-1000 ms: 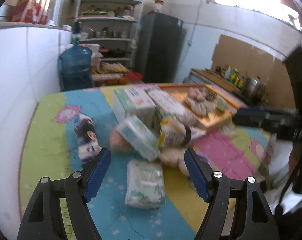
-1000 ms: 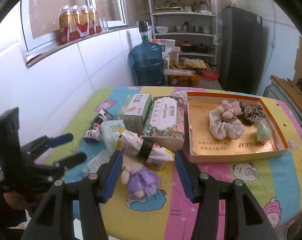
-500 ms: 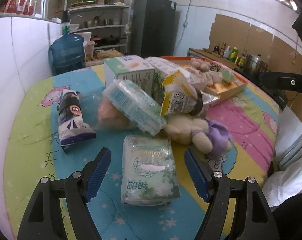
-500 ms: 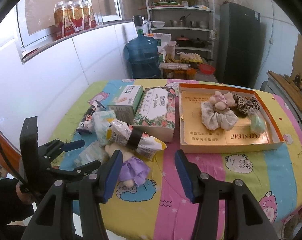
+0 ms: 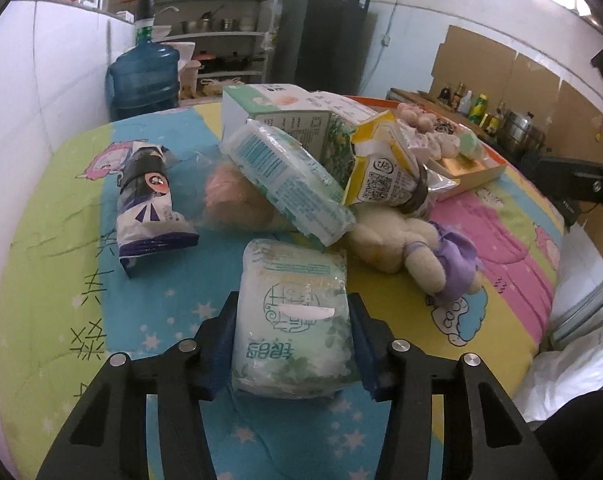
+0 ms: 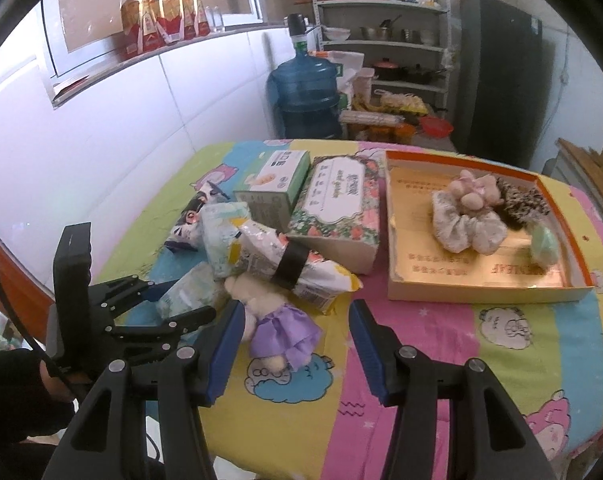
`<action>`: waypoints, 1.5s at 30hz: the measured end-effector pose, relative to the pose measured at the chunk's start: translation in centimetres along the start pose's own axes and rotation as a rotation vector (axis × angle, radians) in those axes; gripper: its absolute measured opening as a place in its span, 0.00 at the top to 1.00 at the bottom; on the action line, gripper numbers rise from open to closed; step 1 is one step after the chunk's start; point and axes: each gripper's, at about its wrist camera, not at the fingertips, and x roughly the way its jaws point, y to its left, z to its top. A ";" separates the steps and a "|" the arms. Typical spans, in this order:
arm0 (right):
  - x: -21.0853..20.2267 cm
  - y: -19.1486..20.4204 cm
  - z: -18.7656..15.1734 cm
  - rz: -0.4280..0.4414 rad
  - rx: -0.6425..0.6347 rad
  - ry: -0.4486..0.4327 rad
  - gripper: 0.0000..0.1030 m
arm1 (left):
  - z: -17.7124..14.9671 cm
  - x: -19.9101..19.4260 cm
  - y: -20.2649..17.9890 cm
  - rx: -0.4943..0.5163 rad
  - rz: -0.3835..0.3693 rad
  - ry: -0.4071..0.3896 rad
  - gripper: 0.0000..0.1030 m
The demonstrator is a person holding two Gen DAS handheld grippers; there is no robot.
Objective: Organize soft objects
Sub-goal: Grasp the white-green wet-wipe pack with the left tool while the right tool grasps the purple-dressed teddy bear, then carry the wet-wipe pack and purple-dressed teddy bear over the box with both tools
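Left wrist view looks down on a soft pack of tissues (image 5: 291,320), a pillowy rectangle in glossy, crinkled plastic film printed pale green and white with leaf motifs and teal lettering. It lies flat on the tabletop (image 5: 53,264), which is covered in a cartoon-print cloth of lime, blue, yellow and pink bands. The left gripper (image 5: 293,338) has its blue-padded jaws on either side of the pack and they are closing; the pads sit against the film at both sides, and the wrap bulges slightly between them.

Just beyond the pack lies a heap: a second film-wrapped tissue pack with a turquoise barcode strip (image 5: 285,184) lies tilted across a pinkish plush lump, a yellow and white crinkly bag (image 5: 385,176) banded with a dark ring, and a fuzzy cream plush doll in a lilac dress (image 5: 421,248) on its side. A small dark-printed pouch (image 5: 149,200) lies apart to the left.

From the right wrist view, the right gripper (image 6: 295,350) hangs over the doll with its jaws apart and nothing pressed between them. A stiff cardboard tray with an orange rim (image 6: 461,292) holds fabric scrunchies, beside a floral carton and a green-white box.
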 end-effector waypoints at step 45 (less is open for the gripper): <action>6.1 3.8 -2.4 0.146 -0.207 0.199 0.60 | -0.6 -8.4 2.1 -0.191 0.106 -0.173 0.51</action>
